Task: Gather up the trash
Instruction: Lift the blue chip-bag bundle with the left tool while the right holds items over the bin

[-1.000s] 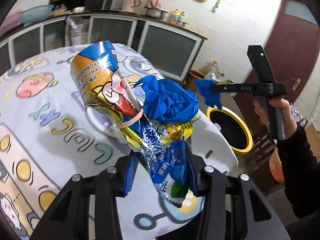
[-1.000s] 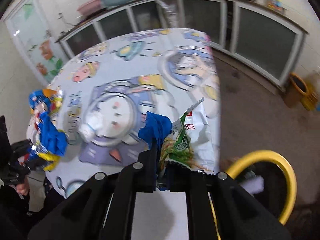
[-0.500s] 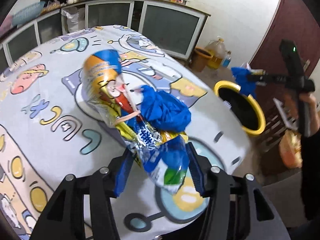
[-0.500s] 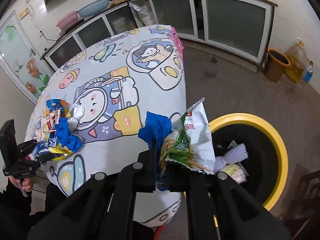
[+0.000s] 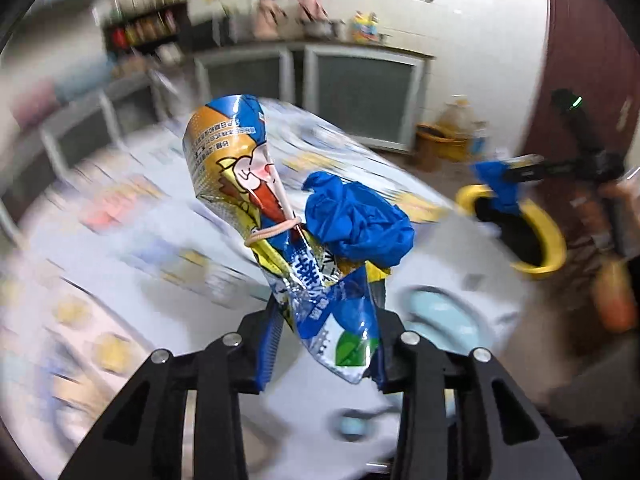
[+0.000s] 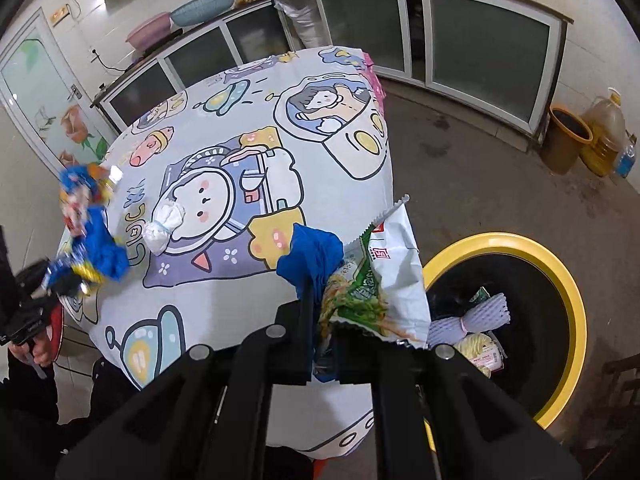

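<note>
Blue and gold foil is filling the middle of the left wrist view: a shiny snack bag [image 5: 240,184] with a rubber band round it and a crumpled blue glove [image 5: 360,220] beside it. The left gripper [image 5: 324,344] is holding the bag's lower end between its fingers [image 5: 268,348], and the fingers are closing on it. Everything behind is blurry in this view.

Only the right wrist view is showing what is inside the bin [image 6: 560,272]: a pale net wrap, a noodle pack and other scraps at the bottom. It is also showing a small white wad [image 6: 162,228] lying alone on the table [image 6: 224,304], which the left view is not showing clearly.

In that view the right gripper [image 6: 322,320] is squeezing its fingers tight on a white and green bag [image 6: 384,280] and another blue glove [image 6: 312,260]. This bag is hanging at the near right edge of the table, just left of the bin's yellow rim.

At the far left of this view, the left gripper is holding its bundle up over the table's left edge, with a hand [image 6: 40,354] under it.

A cartoon cloth with space pictures is covering the round table. Grey cupboards with glass doors are standing along the far wall, with an oil jug and a brown bucket on the floor at the right.
</note>
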A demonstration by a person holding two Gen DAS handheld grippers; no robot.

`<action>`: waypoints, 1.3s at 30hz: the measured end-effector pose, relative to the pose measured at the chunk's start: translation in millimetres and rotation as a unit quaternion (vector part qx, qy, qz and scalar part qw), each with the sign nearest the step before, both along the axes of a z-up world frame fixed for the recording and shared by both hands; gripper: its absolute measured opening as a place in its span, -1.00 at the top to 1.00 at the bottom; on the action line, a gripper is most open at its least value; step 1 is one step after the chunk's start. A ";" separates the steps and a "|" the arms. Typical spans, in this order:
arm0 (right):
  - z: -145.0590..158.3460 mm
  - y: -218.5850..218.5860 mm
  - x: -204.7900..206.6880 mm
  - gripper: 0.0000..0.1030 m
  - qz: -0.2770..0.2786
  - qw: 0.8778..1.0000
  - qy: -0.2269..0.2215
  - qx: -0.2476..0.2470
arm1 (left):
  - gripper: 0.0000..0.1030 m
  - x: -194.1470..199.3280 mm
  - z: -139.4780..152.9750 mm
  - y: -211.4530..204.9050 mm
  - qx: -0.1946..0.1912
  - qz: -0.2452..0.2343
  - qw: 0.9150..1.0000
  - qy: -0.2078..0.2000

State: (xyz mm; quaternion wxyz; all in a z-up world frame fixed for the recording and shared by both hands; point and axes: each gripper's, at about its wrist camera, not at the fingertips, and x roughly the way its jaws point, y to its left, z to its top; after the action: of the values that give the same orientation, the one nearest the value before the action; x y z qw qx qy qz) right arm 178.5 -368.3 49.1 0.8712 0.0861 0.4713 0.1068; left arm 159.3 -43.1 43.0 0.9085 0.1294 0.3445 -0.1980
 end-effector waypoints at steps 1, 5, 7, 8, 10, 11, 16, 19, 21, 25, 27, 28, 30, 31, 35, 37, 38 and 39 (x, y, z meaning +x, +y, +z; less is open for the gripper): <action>-0.1 0.4 -0.2 0.86 -0.001 1.000 -0.001 -0.001 | 0.34 -2.7 3.3 -0.2 0.021 0.002 1.000 -0.022; -1.0 4.0 0.9 0.86 0.002 1.000 0.003 0.002 | 0.33 2.5 -1.6 0.0 0.063 0.002 0.998 -0.014; -0.5 7.4 0.7 0.86 0.007 1.000 0.003 -0.001 | 0.22 13.0 -11.4 4.9 0.040 -0.011 0.998 0.050; -0.3 8.7 0.4 0.86 0.008 1.000 0.003 0.000 | 0.13 16.8 -16.4 7.9 0.026 -0.013 0.997 0.076; -0.1 10.8 0.5 0.86 0.011 1.000 0.003 -0.002 | 0.00 19.7 -22.7 12.2 0.025 -0.013 0.996 0.088; -0.3 11.0 0.7 0.86 0.011 1.000 0.003 -0.002 | -0.03 18.0 -24.9 13.3 0.028 -0.014 0.996 0.088; -2.7 10.1 3.7 0.86 0.009 1.000 0.008 0.001 | -0.17 19.8 -28.1 19.0 0.020 -0.008 0.995 0.096; -3.5 12.5 4.5 0.85 0.012 1.000 0.009 0.001 | -0.16 27.2 -33.8 26.9 0.012 0.005 0.994 0.106; -4.3 14.0 4.7 0.86 0.015 1.000 0.010 0.001 | 0.05 29.2 -38.7 27.0 0.011 0.010 0.994 0.109; -4.9 15.8 2.9 0.86 0.015 1.000 0.012 -0.003 | 0.55 33.6 -43.3 36.6 -0.001 0.024 0.993 0.118; -3.6 14.7 0.8 0.86 0.014 1.000 0.011 -0.003 | 0.61 30.0 -37.2 44.5 -0.011 0.030 0.993 0.111; -2.8 13.7 0.1 0.86 0.014 1.000 0.010 -0.002 | 0.61 27.7 -33.3 47.6 -0.016 0.029 0.994 0.108; -0.6 11.2 -1.3 0.86 0.012 1.000 0.007 0.003 | 0.62 18.3 -16.2 56.6 -0.025 0.027 0.995 0.090; 0.7 9.8 -2.5 0.86 0.012 1.000 0.006 0.007 | 0.62 13.4 -6.4 61.7 -0.026 0.031 0.996 0.080; 2.8 6.7 -4.7 0.86 0.006 1.000 0.002 0.012 | 0.61 -3.7 23.5 66.5 0.062 0.075 0.995 -0.019; 3.1 7.6 -4.9 0.85 0.007 1.000 0.001 0.013 | 0.61 -12.2 24.5 56.6 0.159 0.087 0.980 -0.078; 3.2 9.2 -5.2 0.85 0.008 1.000 0.001 0.010 | 0.61 -11.4 22.1 55.2 0.186 0.093 0.975 -0.084; 3.2 11.0 -5.7 0.85 0.010 1.000 0.001 0.010 | 0.62 -8.5 19.1 55.0 0.211 0.103 0.968 -0.088</action>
State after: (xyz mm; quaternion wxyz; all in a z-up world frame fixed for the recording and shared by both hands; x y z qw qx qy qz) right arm 172.7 -357.3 52.3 0.8688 0.0902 0.4718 0.1200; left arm 150.7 11.9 62.1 0.9028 0.2989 0.3090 -0.0143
